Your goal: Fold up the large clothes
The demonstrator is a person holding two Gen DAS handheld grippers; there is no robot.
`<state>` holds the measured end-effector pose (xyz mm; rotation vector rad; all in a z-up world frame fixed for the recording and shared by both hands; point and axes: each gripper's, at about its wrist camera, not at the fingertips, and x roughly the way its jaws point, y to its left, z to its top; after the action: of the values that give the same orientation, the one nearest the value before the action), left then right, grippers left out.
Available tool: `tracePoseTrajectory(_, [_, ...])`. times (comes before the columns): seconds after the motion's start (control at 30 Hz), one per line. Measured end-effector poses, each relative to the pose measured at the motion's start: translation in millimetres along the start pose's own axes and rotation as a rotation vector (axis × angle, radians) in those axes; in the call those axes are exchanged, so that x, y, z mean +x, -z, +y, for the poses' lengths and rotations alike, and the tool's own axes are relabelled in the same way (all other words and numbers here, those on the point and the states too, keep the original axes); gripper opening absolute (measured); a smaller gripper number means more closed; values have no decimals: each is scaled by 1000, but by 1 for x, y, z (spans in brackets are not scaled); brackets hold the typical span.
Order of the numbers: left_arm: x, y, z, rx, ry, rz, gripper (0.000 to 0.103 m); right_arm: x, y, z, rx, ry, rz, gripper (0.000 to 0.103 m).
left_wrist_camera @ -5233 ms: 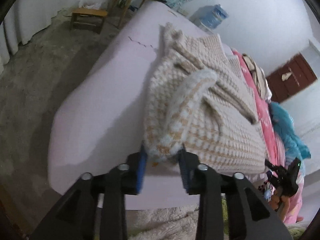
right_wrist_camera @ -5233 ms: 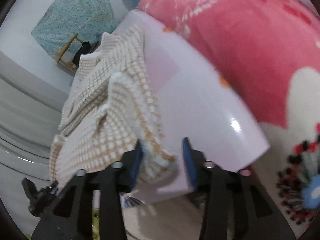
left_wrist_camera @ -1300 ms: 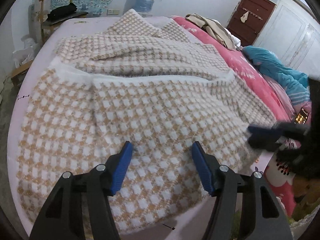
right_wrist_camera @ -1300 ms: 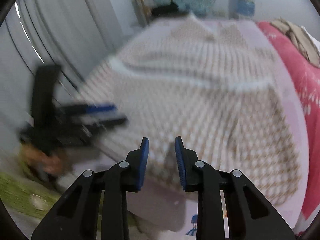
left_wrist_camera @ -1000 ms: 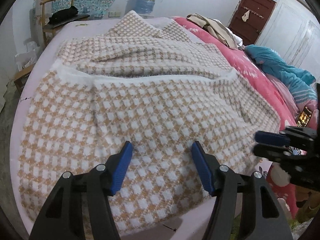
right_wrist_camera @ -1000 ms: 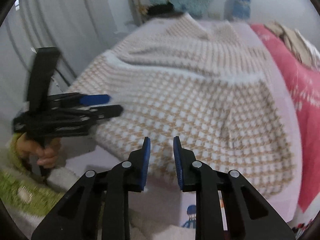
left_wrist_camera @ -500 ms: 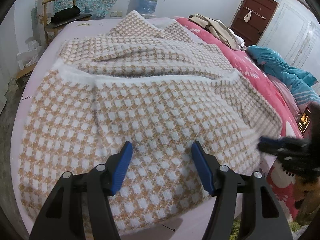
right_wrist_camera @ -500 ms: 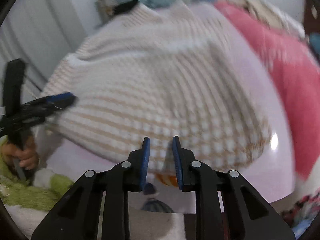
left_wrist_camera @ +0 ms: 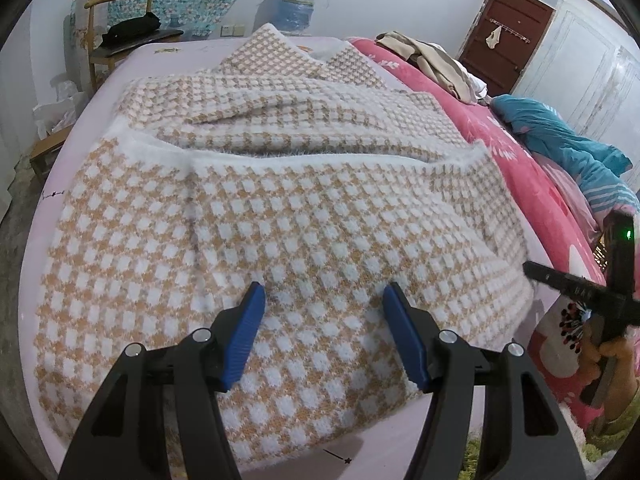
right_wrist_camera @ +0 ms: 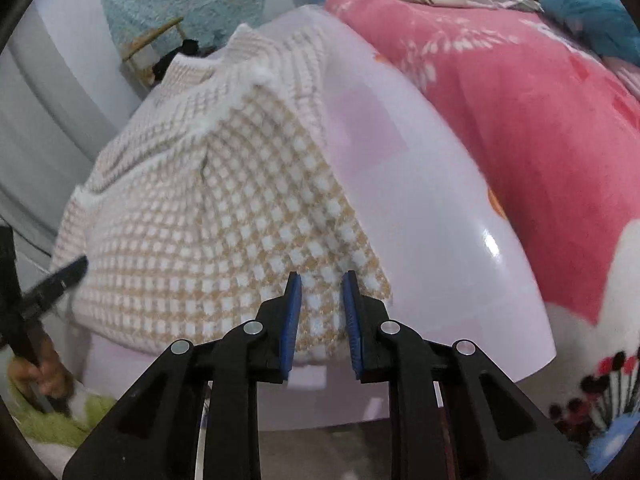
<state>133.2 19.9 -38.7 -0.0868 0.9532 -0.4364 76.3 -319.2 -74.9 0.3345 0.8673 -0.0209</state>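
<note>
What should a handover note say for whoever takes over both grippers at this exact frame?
Left gripper: jaws wide open above the checked sweater, holding nothing.
Right gripper: jaws narrowly apart around the sweater's near right corner; grip not confirmed.
The sweater lies on the lavender bed, its bottom part already folded up over the body.
Left: secure the corner and make the remaining folds.

Left claw (left_wrist_camera: 323,322): matte black plastic arms, ribbed blue pads, silver screws at the joints. Right claw (right_wrist_camera: 319,312): same build, black with blue pads (right_wrist_camera: 290,316); green LED on its body. Bare-skinned hand (left_wrist_camera: 614,360) on black handle.
</note>
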Motion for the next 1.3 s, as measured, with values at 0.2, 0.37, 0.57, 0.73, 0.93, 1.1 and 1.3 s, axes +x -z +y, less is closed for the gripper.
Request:
tracePoseTrajectory(0.2, [-17,1,6,-9,21,-15,59,-44,-13,53,-141,-107,-92,24])
tracePoseTrajectory(0.37, [-53,10,2,65,76,-46,60,-34,0,123,-349,-258,-39,25])
tracePoseTrajectory(0.57, [-36,36,24,33,-42,24,62,17,24,173,-535,-216,40,26])
tracePoseTrajectory(0.73, [-67,33,23,18,-26,-48,61,3,15,178,-532,-219,48,26])
tracePoseTrajectory(0.93, [-53,49,64,-75,-73,7,61,29,24,194,-553,-237,67,26])
tracePoseTrajectory(1.1, [-83,33,71,-84,-70,-85,61,16,16,196,-555,-259,49,26])
tracePoseTrajectory(1.3, [-60,33,104,-205,-102,-53,62,22,15,187,-485,-314,85,29])
